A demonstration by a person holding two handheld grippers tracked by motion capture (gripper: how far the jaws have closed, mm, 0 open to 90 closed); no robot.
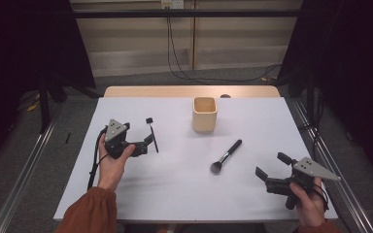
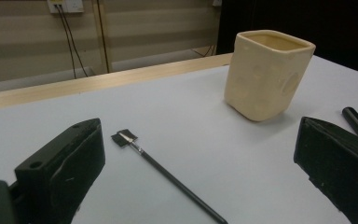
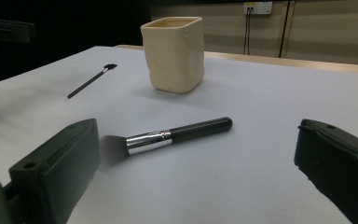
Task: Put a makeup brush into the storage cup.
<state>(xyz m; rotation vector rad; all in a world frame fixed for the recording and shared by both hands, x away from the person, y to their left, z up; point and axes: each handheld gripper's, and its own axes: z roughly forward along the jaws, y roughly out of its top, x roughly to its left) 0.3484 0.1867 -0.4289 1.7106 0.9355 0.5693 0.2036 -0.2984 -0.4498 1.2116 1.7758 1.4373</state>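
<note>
Both grippers empty, jaws spread wide. Left gripper (image 1: 145, 144) sits right by thin brush (image 1: 152, 133), handle end cut off in left gripper view. Right gripper (image 1: 271, 170) faces big brush (image 1: 226, 157), bristles blurry. Cup (image 1: 205, 114) upright, inside hard to see.

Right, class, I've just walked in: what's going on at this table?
A person holds tongs in each hand over a white table. The left tongs are open, right by a thin brush. The right tongs are open too, facing a thicker makeup brush. Both brushes lie flat on the table, neither gripped. A cream cup stands upright behind them.
</note>
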